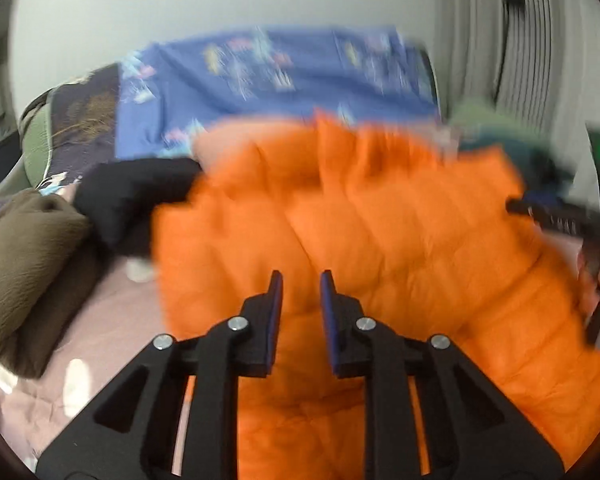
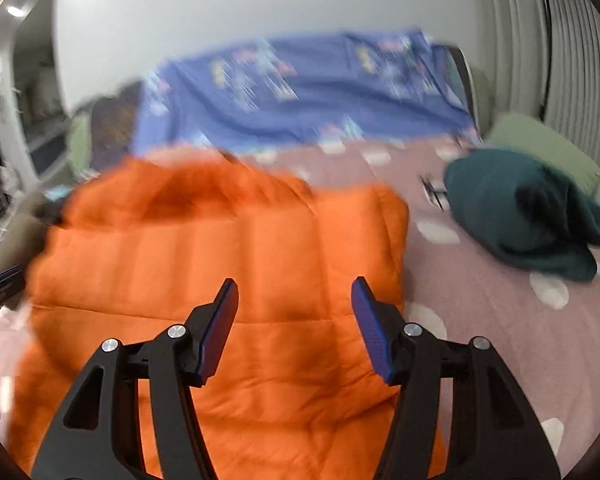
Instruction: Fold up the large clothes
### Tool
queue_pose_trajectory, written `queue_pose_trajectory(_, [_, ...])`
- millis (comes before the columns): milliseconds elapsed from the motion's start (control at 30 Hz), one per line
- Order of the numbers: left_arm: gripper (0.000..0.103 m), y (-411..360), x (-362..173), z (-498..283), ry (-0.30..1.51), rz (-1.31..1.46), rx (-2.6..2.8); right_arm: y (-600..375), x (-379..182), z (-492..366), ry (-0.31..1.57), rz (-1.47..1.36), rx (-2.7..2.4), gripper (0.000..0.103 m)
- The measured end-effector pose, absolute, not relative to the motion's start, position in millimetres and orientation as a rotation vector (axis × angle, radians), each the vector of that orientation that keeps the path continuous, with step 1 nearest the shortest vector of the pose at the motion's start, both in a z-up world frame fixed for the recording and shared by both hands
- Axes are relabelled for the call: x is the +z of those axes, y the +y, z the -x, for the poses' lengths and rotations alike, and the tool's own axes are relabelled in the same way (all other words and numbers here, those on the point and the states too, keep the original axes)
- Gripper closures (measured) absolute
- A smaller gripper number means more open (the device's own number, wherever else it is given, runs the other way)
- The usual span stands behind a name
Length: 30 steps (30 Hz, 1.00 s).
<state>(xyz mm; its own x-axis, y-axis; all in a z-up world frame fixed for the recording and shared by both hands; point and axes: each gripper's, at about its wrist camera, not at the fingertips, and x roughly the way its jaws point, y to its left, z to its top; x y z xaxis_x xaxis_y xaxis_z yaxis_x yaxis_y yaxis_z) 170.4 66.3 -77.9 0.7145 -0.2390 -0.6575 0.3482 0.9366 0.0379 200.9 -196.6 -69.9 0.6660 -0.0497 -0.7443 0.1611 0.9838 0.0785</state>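
Orange puffer jacket (image 1: 340,216) spread on pink bed (image 2: 500,344), mid-fold. Left gripper (image 1: 301,280) nearly together, empty, above it; right gripper (image 2: 294,284) apart over its right edge. Next: pinch that edge, carry across.

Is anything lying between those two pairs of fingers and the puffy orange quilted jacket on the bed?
Nothing visible does. The puffy orange quilted jacket lies directly under both the left gripper and the right gripper. The dark green garment and the brown garment sit off to its sides.
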Motion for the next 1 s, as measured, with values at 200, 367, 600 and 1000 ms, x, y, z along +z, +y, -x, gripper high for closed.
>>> queue_pose_trajectory(200, [0.084, 38.7, -131.5, -198.3, 0.806, -0.293, -0.253, -193.0, -102.0, -204.6, 0.874, -0.064, -0.165, 0.044])
queue_pose_trajectory(367, [0.072, 59.5, -105.1, -171.5, 0.778, -0.223, -0.287, -214.9, -76.9, -179.1, 0.835, -0.153, -0.107, 0.044])
queue_pose_trajectory(600, [0.05, 134.3, -79.0, -95.4, 0.775, -0.065, -0.357, -254.0, -56.4, -86.2, 0.85, -0.172, -0.047, 0.043])
queue_pose_trajectory(1000, [0.044, 151.3, -128.5, 20.1, 0.926, 0.006, -0.543, -238.6, -90.1, 62.5, 0.861, -0.418, 0.108, 0.043])
